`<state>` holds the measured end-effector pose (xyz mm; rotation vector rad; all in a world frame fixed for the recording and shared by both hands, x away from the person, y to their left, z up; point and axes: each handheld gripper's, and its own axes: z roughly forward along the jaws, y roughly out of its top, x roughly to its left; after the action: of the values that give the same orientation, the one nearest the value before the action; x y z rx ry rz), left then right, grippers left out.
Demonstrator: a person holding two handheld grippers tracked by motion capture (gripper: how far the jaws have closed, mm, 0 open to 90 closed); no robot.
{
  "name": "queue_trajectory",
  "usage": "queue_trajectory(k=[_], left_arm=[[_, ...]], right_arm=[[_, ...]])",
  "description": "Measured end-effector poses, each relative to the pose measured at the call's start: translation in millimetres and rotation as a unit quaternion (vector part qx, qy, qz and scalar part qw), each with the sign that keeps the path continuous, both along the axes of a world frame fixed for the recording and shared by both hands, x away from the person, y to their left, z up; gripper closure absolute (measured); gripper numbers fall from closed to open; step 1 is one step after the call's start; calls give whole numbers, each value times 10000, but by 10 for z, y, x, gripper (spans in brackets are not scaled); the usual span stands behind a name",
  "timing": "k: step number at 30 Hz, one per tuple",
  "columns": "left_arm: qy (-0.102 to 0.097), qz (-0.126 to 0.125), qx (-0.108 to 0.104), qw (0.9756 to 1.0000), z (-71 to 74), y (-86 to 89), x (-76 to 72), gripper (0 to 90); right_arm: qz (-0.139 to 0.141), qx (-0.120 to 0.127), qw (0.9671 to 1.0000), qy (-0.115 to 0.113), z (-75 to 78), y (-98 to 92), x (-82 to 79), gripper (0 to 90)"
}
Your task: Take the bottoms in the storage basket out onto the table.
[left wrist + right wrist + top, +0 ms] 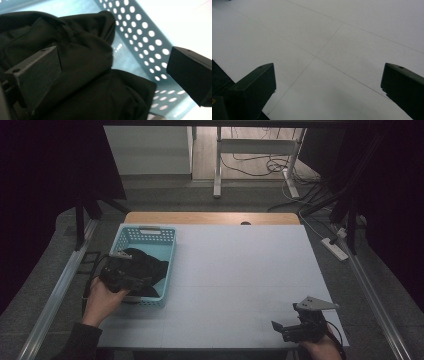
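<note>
Black cloth [82, 75] between wide-apart jaws

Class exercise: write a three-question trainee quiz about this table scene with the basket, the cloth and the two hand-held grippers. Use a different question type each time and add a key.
1. True or false: the black cloth lies inside the light blue perforated basket.
2. Which gripper is over the basket? A) left gripper B) right gripper
3. Fill in: the right gripper's jaws stand ____ above the bare white table.

Key: 1 true; 2 A; 3 open
</note>
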<state>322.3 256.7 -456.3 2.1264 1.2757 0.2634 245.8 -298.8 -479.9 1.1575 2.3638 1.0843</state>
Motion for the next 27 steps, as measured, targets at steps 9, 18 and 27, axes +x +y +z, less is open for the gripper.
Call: queue_trajectory(k=[9, 18, 27], left_arm=[[249, 89, 260, 9993, -58, 75, 187, 0], [416, 109, 575, 9974, -103, 118, 361, 0], [741, -92, 788, 9941, -230, 104, 544, 0]], right_arm=[[4, -11, 10000, 7, 0, 1, 1, 0], [7, -12, 10000, 6, 0, 1, 1, 0], [10, -9, 10000, 13, 0, 0, 3, 1]])
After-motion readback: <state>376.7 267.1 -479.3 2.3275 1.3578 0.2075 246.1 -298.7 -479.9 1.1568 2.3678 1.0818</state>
